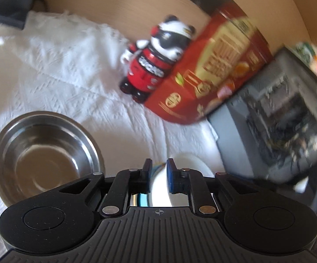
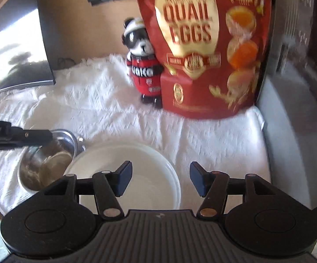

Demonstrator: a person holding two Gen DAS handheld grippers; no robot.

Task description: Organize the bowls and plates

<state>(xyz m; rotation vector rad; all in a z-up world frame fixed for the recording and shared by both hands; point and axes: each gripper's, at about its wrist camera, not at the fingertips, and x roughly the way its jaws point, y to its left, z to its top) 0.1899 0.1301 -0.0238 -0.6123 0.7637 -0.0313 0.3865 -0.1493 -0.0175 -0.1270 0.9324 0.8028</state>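
The left tool (image 1: 159, 176) is closed on the rim of a white bowl (image 1: 189, 164), its two pads pinching the near edge; what the bowl holds is hidden by the tool body. Just to its left a steel bowl (image 1: 42, 155) sits upright with nothing in it on the white cloth (image 1: 66, 65) covering the bench.

In the right wrist view, the right tool (image 2: 161, 178) hangs with its fingers spread wide and gripping nothing, above a white plate (image 2: 136, 166) whose dish shows bare. The steel bowl (image 2: 46, 164) touches the plate's left edge. At the back, a red quail-egg pouch (image 2: 204, 50) stands against a panda figurine (image 2: 142, 65).
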